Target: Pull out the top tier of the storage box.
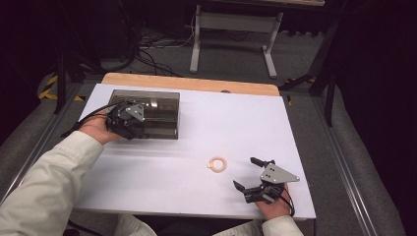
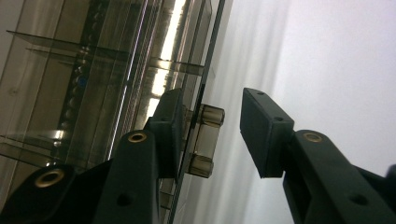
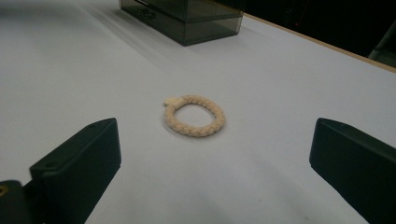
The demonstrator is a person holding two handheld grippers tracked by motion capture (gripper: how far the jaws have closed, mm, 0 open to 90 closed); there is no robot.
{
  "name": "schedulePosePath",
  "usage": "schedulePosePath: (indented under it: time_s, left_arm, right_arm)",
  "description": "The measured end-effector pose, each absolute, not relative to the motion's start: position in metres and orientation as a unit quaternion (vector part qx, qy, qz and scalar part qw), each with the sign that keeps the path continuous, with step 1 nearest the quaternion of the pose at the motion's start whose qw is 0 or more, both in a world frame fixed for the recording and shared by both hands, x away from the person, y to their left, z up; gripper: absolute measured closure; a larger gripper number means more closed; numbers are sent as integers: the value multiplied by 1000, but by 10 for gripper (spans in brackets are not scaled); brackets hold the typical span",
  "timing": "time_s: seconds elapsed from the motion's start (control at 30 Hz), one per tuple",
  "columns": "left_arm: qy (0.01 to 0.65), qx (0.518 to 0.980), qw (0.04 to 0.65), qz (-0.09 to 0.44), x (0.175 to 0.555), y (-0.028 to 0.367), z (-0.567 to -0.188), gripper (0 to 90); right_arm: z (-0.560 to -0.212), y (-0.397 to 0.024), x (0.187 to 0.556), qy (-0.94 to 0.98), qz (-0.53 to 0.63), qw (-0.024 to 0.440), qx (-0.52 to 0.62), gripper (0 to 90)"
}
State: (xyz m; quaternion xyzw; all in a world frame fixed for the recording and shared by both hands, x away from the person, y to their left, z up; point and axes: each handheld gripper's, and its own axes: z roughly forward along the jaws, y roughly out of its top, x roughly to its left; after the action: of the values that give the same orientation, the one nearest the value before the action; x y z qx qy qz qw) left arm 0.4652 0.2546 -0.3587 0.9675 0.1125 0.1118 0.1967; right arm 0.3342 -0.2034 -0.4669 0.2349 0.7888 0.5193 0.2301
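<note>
A smoky see-through box (image 1: 152,115) stands at the back left of the white table (image 1: 221,123). My left gripper (image 1: 132,129) is at the box's near side. In the left gripper view its jaws (image 2: 212,105) stand on either side of the box's small clear handle (image 2: 205,135). One jaw lies close against the front panel and the other stands apart from the handle, so the gripper is open. A cream braided ring (image 1: 217,163) lies flat right of centre. My right gripper (image 1: 245,172) rests near the front right edge, wide open, with the ring (image 3: 194,115) a short way beyond its fingertips.
The table's wooden far edge (image 1: 196,82) runs behind the box. Beyond it on the floor are loose cables (image 1: 152,46) and a white stand's legs (image 1: 231,39). The box (image 3: 196,18) sits far off in the right gripper view.
</note>
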Motion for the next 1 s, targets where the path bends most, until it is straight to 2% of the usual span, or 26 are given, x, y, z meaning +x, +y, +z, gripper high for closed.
schedulePosePath:
  time_s: [0.3, 1.0]
  left_arm:
    - [114, 969, 181, 124, 467, 254, -362, 689]
    - [102, 972, 177, 117, 443, 250, -361, 712]
  right_arm:
    - [-467, -203, 334, 789, 519, 230, 235, 25]
    - [-467, -203, 334, 790, 519, 229, 235, 25]
